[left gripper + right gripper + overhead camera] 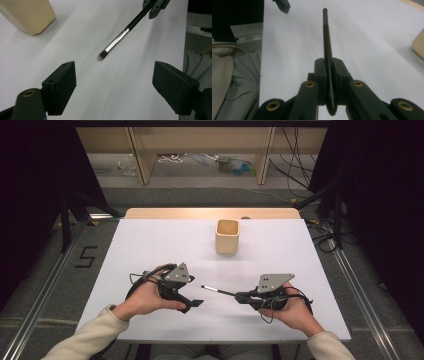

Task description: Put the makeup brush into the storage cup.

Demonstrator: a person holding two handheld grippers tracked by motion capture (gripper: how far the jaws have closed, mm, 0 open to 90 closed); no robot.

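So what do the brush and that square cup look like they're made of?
Brush: glossy black handle, plastic or lacquered wood, with a shiny metal-looking ferrule and a dark soft tip. Cup: pale beige, matte, rounded corners, possibly wood or bamboo; plastic cannot be ruled out.

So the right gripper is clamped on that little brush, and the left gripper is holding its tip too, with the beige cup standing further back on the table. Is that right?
Not quite: the left gripper holds nothing. In the left gripper view its jaws stand wide apart, with the brush tip ahead of them, untouched. The rest stands: the right gripper is clamped on the brush handle, and the beige cup stands further back on the table.
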